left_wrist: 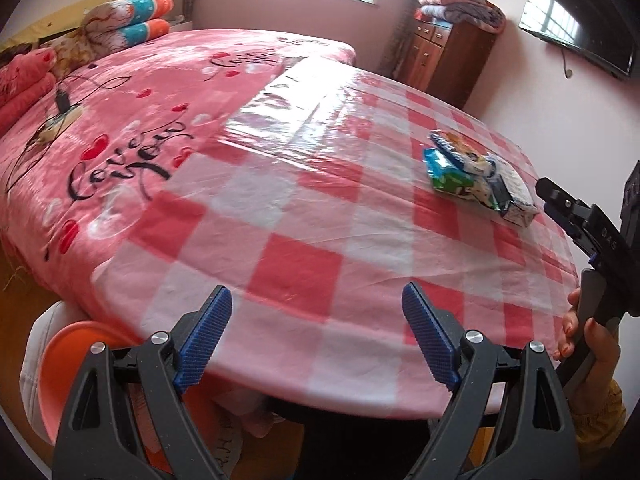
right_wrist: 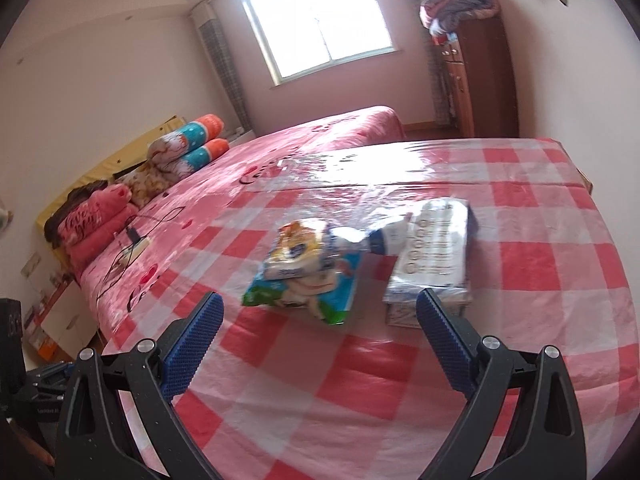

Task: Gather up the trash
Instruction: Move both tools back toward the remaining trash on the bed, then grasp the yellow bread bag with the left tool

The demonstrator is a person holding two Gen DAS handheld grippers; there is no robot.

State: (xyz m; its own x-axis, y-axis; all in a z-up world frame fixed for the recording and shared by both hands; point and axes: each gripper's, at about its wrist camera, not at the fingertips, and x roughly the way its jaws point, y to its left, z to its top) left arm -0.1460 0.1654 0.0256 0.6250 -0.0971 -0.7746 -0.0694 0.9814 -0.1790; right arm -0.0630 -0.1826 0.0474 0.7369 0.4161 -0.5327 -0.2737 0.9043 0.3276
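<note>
Trash lay together on the checked tablecloth point(right_wrist: 400, 400): 2 snack wrappers point(right_wrist: 304, 276), 1 stacked on the other, just beside a crushed carton point(right_wrist: 432, 256). The right gripper point(right_wrist: 320, 340) pointed at them with jaws wide and nothing held, probably lining up a pick. The left gripper point(left_wrist: 318, 332) hovered near the table edge, also wide and holding nothing. A bed point(left_wrist: 120, 120) stood behind; nothing blocked the way.

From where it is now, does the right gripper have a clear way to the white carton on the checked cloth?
Probably yes. The right gripper is open and empty, the white carton lies just ahead by its right finger, and only bare checked cloth lies between. The snack wrappers sit alongside, not blocking.
</note>
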